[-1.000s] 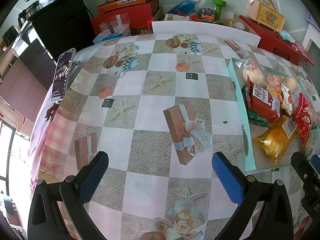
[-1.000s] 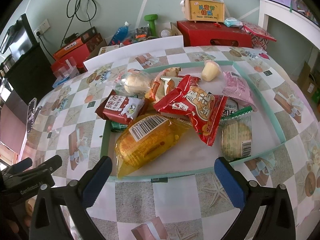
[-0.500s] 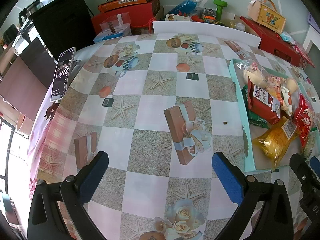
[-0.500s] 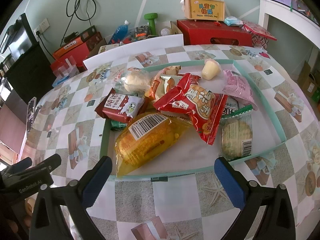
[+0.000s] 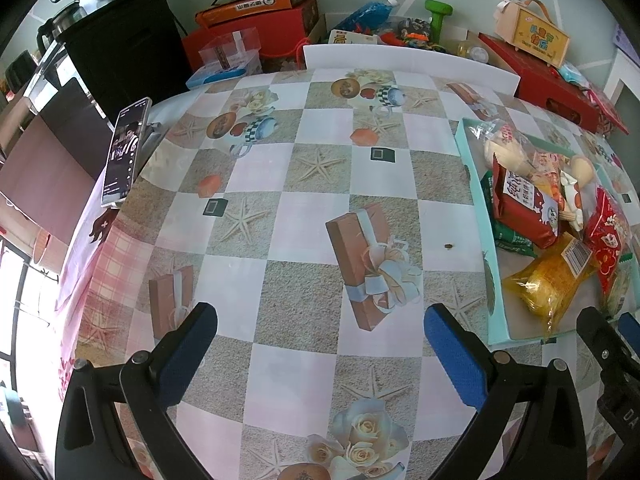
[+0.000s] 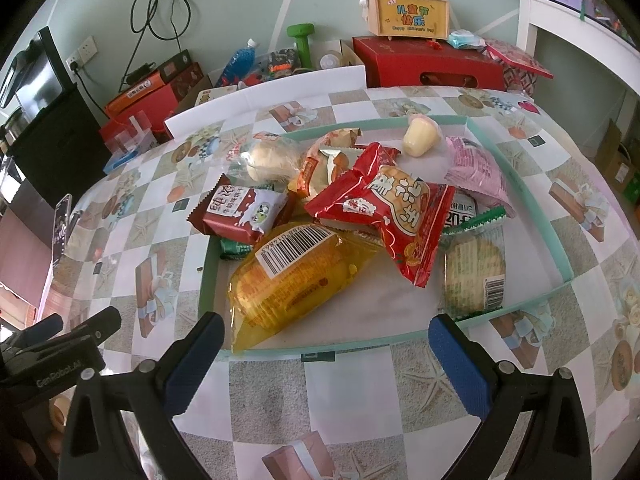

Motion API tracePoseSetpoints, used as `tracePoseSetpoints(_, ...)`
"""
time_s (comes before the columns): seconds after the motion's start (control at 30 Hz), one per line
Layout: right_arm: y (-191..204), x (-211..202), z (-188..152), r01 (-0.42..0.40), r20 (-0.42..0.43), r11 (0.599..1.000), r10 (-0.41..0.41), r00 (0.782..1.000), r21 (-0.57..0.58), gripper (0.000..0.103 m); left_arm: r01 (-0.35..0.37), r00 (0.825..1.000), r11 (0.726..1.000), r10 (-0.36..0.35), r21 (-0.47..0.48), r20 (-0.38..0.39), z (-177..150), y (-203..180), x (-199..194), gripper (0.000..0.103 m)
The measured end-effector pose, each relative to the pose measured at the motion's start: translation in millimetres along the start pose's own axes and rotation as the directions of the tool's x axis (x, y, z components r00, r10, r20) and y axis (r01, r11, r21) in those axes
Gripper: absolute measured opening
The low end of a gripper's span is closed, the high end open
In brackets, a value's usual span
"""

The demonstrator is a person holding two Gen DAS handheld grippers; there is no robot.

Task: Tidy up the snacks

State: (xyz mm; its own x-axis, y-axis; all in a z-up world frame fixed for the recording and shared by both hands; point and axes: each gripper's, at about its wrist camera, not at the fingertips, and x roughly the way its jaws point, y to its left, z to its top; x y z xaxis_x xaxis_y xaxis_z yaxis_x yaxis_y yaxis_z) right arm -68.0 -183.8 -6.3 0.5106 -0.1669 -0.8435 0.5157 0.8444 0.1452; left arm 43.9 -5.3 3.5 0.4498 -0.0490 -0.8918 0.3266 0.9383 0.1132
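The snacks lie heaped in one shallow mint-green tray (image 6: 558, 258) on the worktop (image 5: 280, 280), all within its rim. The right gripper (image 6: 326, 354) hovers at the tray's near edge, jaws spread wide and holding nothing; the left gripper (image 5: 320, 354) hovers over bare cloth to the tray's left, jaws likewise released and empty. The right gripper is therefore the nearer. The closest item, one yellow packet (image 6: 296, 280), lies just ahead of the right jaws, its long axis running diagonally from near-left to far-right. Count visible: one dark-red packet (image 6: 244, 216), one bright-red packet (image 6: 396, 216), one pink packet (image 6: 476, 170), one clear cracker pack (image 6: 474, 276), one clear bun pack (image 6: 268, 160), one jelly cup (image 6: 420, 136), one orange wrapper (image 6: 324, 164); two green-edged packs are partly buried. Whether this heap is sorted or awaiting sorting cannot be settled.
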Motion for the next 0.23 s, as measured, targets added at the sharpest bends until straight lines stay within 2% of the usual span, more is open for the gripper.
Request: tracePoseSetpoints(0.23,-0.1,0.0,0.4,0.0,0.0,1.0,0.0,1.0,0.001,0.103,0.001,1.0,1.0,-0.001,-0.004,-0.005,-0.3,-0.4,0.3,0.103)
